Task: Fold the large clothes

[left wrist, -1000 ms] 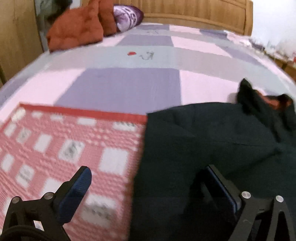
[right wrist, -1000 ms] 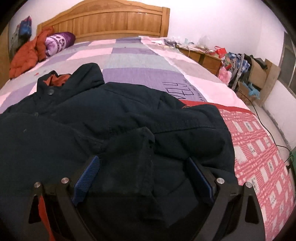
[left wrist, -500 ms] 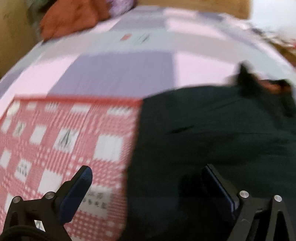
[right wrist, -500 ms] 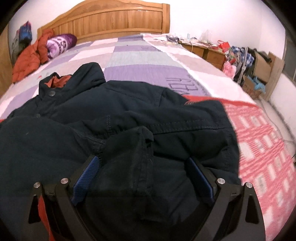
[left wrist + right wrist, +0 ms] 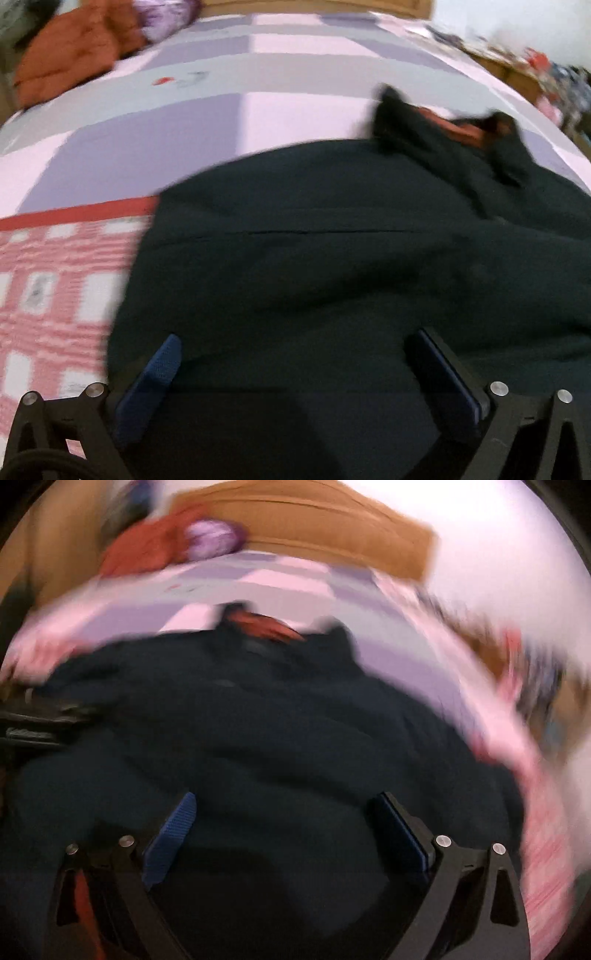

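I see the dark jacket (image 5: 332,266) lying spread on the bed, collar (image 5: 447,125) away from me with an orange lining (image 5: 266,626) showing inside it. It sits partly on a red-and-white checked blanket (image 5: 48,288) and partly on the pink, purple and grey patchwork bedspread (image 5: 184,122). Left gripper (image 5: 291,365) is over the near part of the jacket, jaws at full spread and just been opening a touch more; dark cloth fills the gap between them but the blue pads (image 5: 159,369) don't press on it. Right gripper (image 5: 284,830) also hangs over the jacket, jaws wide, fabric below and between, nothing clamped as far as I can tell; that view is heavily motion-blurred. Further out: orange garment (image 5: 70,51) and purple pillow (image 5: 214,541) by the wooden headboard (image 5: 314,520), clutter along the bed's right side (image 5: 546,74), too blurred to read
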The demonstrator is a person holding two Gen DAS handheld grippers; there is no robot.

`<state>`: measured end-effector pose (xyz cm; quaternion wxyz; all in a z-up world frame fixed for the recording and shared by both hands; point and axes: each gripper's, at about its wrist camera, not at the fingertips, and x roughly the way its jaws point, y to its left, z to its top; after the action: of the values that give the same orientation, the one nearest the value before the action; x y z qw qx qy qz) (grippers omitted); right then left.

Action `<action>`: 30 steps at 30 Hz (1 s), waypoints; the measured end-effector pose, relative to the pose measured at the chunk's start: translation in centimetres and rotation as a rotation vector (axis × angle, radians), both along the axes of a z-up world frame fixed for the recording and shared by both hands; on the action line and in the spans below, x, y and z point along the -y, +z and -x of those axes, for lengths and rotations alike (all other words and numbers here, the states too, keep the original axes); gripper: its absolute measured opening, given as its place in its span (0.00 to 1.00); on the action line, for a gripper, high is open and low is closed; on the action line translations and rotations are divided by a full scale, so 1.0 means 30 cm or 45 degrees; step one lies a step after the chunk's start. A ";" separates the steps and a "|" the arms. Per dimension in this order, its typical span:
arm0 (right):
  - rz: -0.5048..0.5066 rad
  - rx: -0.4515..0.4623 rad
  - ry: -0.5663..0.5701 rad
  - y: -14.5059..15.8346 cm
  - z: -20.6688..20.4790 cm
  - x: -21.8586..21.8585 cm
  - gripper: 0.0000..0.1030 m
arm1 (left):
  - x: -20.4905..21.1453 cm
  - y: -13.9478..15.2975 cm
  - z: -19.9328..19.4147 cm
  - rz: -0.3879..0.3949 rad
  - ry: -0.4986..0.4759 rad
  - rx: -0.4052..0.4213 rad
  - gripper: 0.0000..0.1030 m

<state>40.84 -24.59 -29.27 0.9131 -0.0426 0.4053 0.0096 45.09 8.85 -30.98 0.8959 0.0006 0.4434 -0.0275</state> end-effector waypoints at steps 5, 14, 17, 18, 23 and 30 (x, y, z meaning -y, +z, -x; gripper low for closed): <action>0.090 -0.011 -0.119 -0.024 0.030 0.178 0.95 | -0.242 -0.080 0.030 0.020 0.283 -0.099 1.00; 0.167 0.022 -0.203 0.034 0.068 0.160 0.96 | -0.215 -0.011 0.181 -0.053 0.246 -0.011 0.97; 0.183 0.149 -0.065 0.105 0.175 0.052 0.96 | -0.195 -0.019 0.261 -0.125 0.151 -0.002 0.97; 0.195 0.154 0.014 0.110 0.205 0.005 0.96 | -0.203 -0.029 0.275 -0.135 0.144 -0.018 0.97; 0.248 0.003 0.098 0.001 0.284 0.037 0.96 | -0.316 -0.057 0.310 -0.158 0.283 -0.120 0.98; 0.262 -0.073 -0.090 0.045 0.448 0.205 0.96 | -0.358 -0.006 0.517 -0.131 0.221 -0.096 0.97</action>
<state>27.40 -30.73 -27.91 0.8917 -0.1214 0.4315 -0.0630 29.59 19.58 -31.14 0.8765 0.0071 0.4758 0.0728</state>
